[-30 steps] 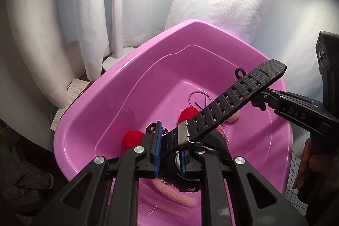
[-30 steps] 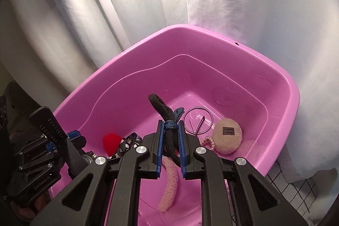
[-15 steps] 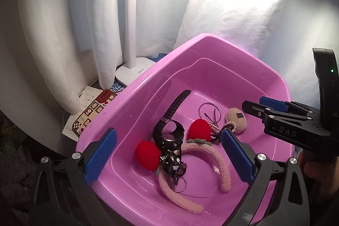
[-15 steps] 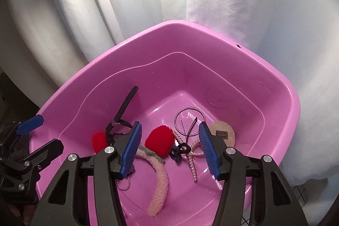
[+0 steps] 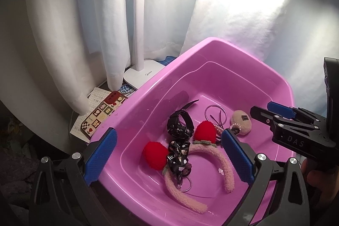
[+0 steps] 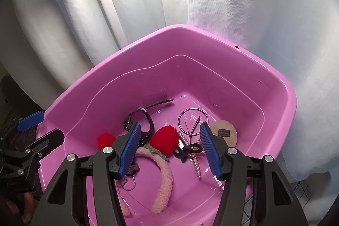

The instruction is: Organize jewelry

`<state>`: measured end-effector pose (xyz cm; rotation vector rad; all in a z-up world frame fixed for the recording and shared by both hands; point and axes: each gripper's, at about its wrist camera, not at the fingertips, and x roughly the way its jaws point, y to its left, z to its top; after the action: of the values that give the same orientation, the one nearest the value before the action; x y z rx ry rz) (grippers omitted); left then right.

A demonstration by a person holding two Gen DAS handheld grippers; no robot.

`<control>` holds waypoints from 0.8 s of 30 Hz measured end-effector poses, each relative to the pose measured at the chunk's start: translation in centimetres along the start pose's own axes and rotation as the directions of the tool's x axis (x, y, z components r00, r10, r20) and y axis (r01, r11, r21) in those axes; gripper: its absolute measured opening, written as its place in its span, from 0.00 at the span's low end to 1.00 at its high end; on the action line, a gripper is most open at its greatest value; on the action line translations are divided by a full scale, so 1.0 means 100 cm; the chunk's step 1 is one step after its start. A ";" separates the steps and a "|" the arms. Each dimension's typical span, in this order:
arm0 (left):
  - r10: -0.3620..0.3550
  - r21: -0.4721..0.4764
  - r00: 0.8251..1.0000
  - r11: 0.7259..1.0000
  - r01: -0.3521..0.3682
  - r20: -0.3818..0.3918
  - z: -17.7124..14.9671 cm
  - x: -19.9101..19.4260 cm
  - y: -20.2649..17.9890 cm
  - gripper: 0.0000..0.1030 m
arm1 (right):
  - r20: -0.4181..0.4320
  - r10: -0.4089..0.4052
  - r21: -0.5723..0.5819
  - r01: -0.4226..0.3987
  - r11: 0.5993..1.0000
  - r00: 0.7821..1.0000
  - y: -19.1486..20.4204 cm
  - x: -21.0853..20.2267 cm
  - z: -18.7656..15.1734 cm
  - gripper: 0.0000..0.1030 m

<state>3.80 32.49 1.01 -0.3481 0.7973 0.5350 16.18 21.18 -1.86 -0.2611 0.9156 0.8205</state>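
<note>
A pink tub (image 5: 214, 46) (image 6: 281, 86) holds the jewelry. A black watch (image 5: 180, 125) (image 6: 138, 118) lies in it beside a pink fuzzy headband (image 5: 224, 164) (image 6: 164, 175) with two red hearts (image 5: 153, 155) (image 6: 165, 139). A dark hair tie (image 6: 187, 150), a pearl string (image 6: 196, 163), a beige round pad (image 5: 241, 122) (image 6: 223, 131) and a wire hoop (image 6: 191, 118) lie nearby. My left gripper (image 5: 169, 158) is open and empty above the tub's near edge. My right gripper (image 6: 169, 149) is open and empty above the tub; it also shows in the left wrist view (image 5: 275, 111).
White curtains (image 5: 84, 24) hang behind the tub. A white lamp base (image 5: 144, 75) stands at the tub's left. A patterned phone case (image 5: 101, 113) lies on gridded paper by the tub's left corner. A black grid mat (image 6: 303, 192) shows at lower right.
Both grippers have opened and pulled back. The watch dropped from the left gripper and the hair tie from the right; both now lie in the tub.
</note>
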 end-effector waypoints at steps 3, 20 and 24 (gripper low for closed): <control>0.023 0.008 1.000 1.000 -0.023 0.012 0.000 -0.002 0.000 0.94 | 0.006 -0.003 -0.001 0.003 1.000 1.000 0.000 -0.001 0.001 0.54; 0.073 0.027 0.997 0.997 -0.074 0.022 0.000 -0.008 0.001 0.94 | 0.011 0.000 -0.012 0.000 1.000 1.000 0.001 -0.008 0.002 0.55; 0.067 0.016 0.998 0.998 -0.067 0.008 0.000 -0.006 0.003 0.94 | 0.013 0.000 -0.012 0.000 1.000 1.000 0.002 -0.010 0.002 0.55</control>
<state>3.26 32.56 1.40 -0.3046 0.8077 0.5918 15.84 20.90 -0.97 -0.2658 0.8987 0.8269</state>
